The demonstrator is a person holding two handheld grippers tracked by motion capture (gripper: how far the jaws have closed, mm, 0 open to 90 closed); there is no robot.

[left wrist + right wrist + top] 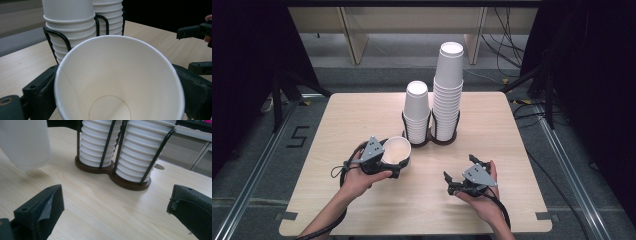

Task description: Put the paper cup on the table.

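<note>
A single white paper cup [396,149] sits mouth up between the jaws of my left gripper [395,159], which is shut on its sides at the left middle of the table. In the left gripper view the cup [117,75] shows its bare inside, with a black jaw pressed on either flank. My right gripper [459,168] is held low at the front right, open with nothing between its jaws; it points toward the cup holder. In the right gripper view the held cup [25,142] is a blurred shape at the upper left, close over the wood.
A black wire holder on a brown base [430,141] stands mid-table toward the back. It carries a short stack of cups [417,112] and a taller stack [448,90]. The wooden table [362,115] has edges on all sides, with floor and cables beyond.
</note>
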